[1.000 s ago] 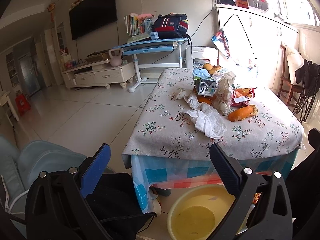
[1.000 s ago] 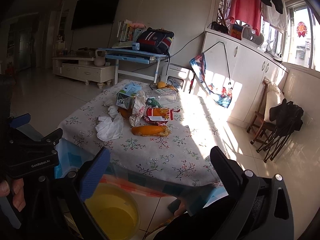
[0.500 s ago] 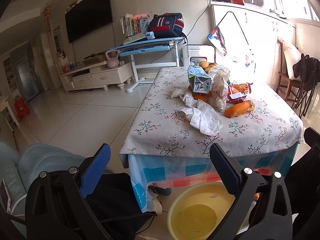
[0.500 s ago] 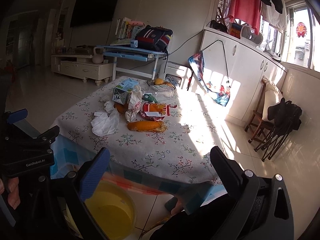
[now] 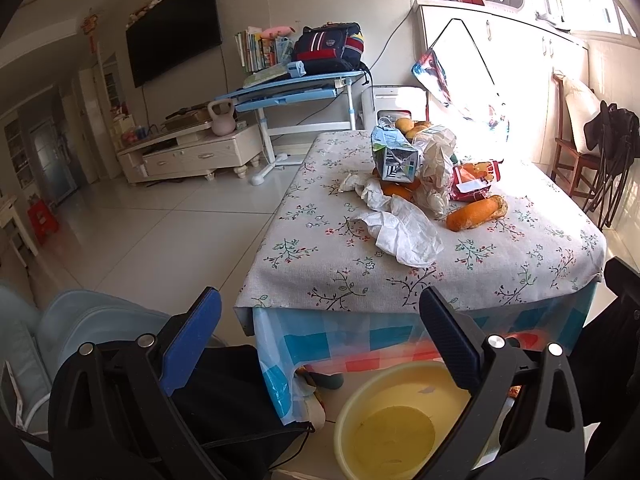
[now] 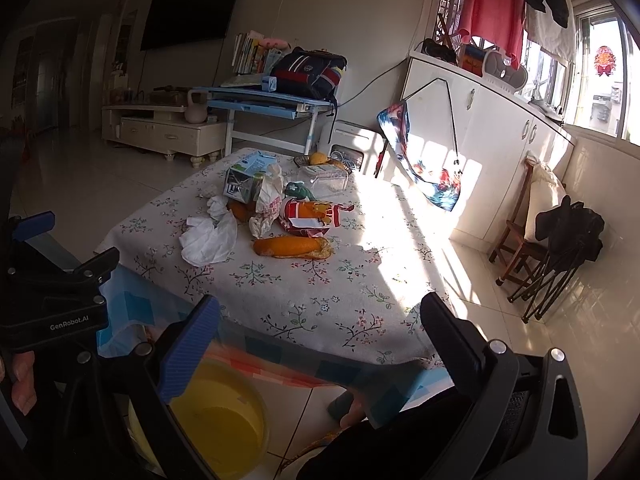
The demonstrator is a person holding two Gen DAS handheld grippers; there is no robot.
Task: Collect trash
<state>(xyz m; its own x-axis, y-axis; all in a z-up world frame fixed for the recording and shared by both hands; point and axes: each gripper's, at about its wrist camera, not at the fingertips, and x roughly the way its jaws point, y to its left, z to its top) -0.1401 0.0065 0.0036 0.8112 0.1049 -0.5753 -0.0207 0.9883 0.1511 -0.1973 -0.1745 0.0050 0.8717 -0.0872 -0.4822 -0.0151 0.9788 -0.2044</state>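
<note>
- Both grippers were released and empty: the left gripper [image 5: 320, 320] and the right gripper [image 6: 320, 320] each had 2 fingers spread wide, hovering short of the near edge of the low table with a floral cloth [image 5: 352, 276], touching nothing.
- Leftmost in the trash pile on the table lay a crumpled white plastic bag [image 5: 404, 228], closest to the near edge.
- Behind it stood a tilted blue-and-white drink carton [image 5: 394, 156], resting on a piece of orange peel [image 5: 396, 190].
- Just beside the carton on the right sat a crumpled whitish paper wrapper [image 5: 436, 172].
- Further right lay a long curved orange peel [image 5: 474, 214], in front of a red-and-orange snack packet [image 5: 472, 180], the 2 nearly touching.
- At the far end of the table, behind the pile, was a container of yellow fruit [image 5: 406, 124].
- On the floor below the near table edge sat a round yellow plastic basin [image 5: 384, 428], between the left gripper's fingers in the left wrist view; its contents beyond a small scrap could not be told.
- In the right wrist view the left gripper's black body [image 6: 56, 304] showed at the left edge, with fingertips of a hand [image 6: 20, 384] beneath it.
</note>
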